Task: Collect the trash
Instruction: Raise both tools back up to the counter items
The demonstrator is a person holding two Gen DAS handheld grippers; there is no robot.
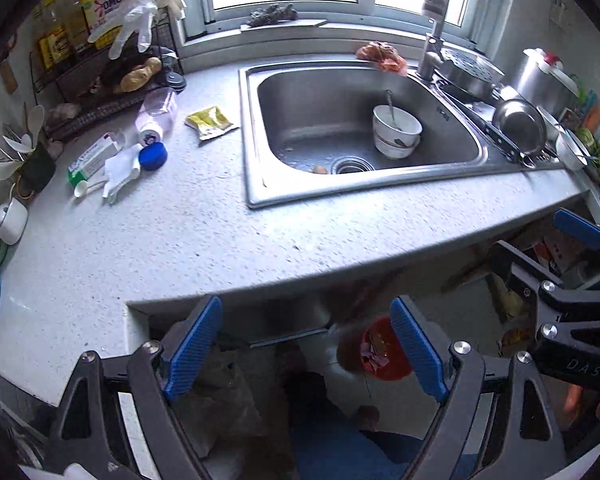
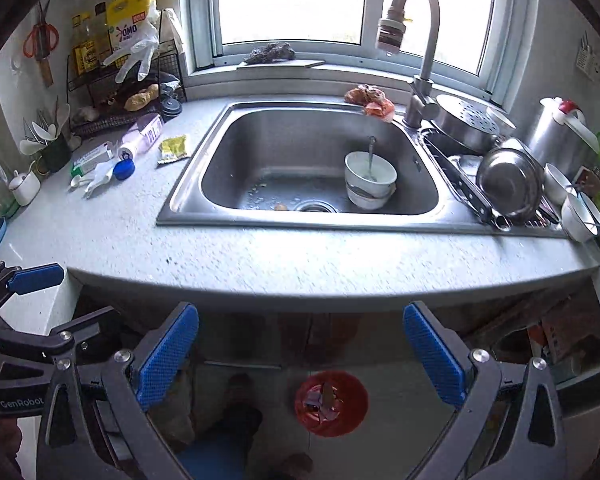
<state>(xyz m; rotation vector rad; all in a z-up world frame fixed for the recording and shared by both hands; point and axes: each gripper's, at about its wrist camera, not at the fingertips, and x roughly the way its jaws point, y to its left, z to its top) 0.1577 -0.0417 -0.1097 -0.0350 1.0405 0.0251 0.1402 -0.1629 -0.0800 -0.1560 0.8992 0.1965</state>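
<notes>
At the worktop's (image 2: 260, 248) far-left corner, in front of the rack (image 2: 100, 92), the loose rubbish lies together: one green-and-white box (image 2: 92, 159), one white spoon (image 2: 77, 181), one crumpled tissue (image 2: 100, 178), one blue cap (image 2: 124, 169) and one tipped bottle (image 2: 142, 139). Just beside them, toward the sink's (image 2: 204, 136) left rim, lies one yellow packet (image 2: 174, 149). On the sink's far rim, next to the tap (image 2: 420, 80), sits one reddish bag (image 2: 370, 100). Two stacked bowls (image 2: 370, 184) stand in the basin with one spoon in the top bowl. One red bin (image 2: 332, 403) stands on the floor below the worktop's front edge, with scraps already in it. The left gripper (image 1: 312, 350) and the right gripper (image 2: 300, 356) both hang over that bin with jaws spread wide and nothing between them. From here, I judge the main risk is mixing up what counts as rubbish: the bottle, cap and white spoon may be kept things, and grabbing them would be a mistake. The tissue is limp and could slip out of the pads on the way across the front edge and land on the floor instead of in the bin. The reddish bag sits on a narrow rim, so a nudge might tip it into the basin onto the bowls.
</notes>
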